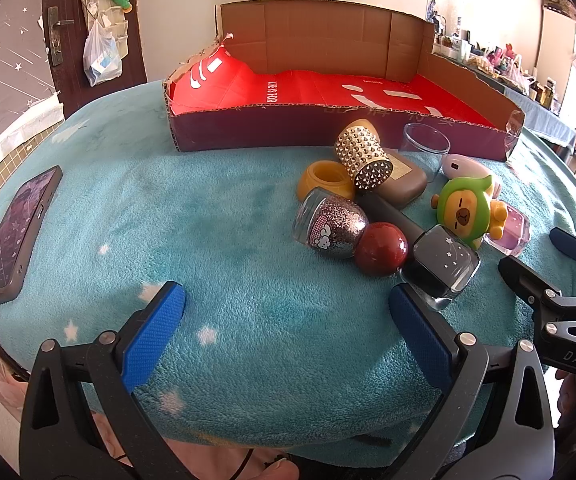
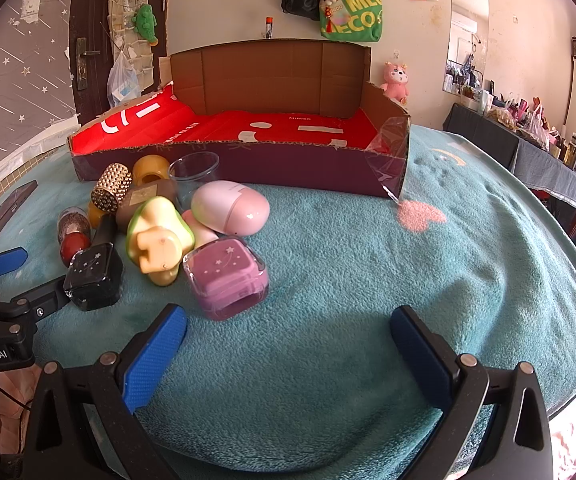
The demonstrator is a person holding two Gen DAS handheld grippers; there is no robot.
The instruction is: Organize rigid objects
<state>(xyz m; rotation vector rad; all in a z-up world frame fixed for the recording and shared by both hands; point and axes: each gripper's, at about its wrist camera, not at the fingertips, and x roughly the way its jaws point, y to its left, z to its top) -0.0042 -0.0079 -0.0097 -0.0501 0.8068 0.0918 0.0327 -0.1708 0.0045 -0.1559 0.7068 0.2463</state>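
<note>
Both grippers hang low over the teal fleece blanket (image 2: 348, 264), jaws spread wide and holding nothing. In the left wrist view the left gripper (image 1: 286, 322) has the clutter at about two o'clock; in the right wrist view the right gripper (image 2: 288, 340) has it at ten to eleven o'clock. Whether a desk or a bed lies under the fleece I cannot tell.

The pile sits just in front of the cardboard box (image 1: 272, 130), which has nothing visible in it and is probably where the things should go. Nearest the left jaws is a black star-printed bottle (image 1: 442, 266), touching a dark red ball (image 1: 381, 248) that may be the cap of the glitter bottle (image 1: 328, 222). Nearest the right jaws is a pink star-printed bottle (image 2: 226, 280).

- Both star bottles look like thick glass — likely heavy for their size, slick and breakable; grip across the flat sides, not the corners.
- The green capybara toy (image 1: 464, 210) is probably hard plastic, light, with awkward rounded edges.
- The clear cup (image 2: 193, 174) looks thin and slippery; pinch one wall at the rim.
- The studded gold cylinder (image 1: 364, 158) should give good purchase.

A brown case (image 1: 402, 180) lies half buried, and the pink egg-shaped case (image 2: 230, 208) is mostly hidden in the left view. A phone (image 1: 18, 236) lies at nine o'clock, well apart.
</note>
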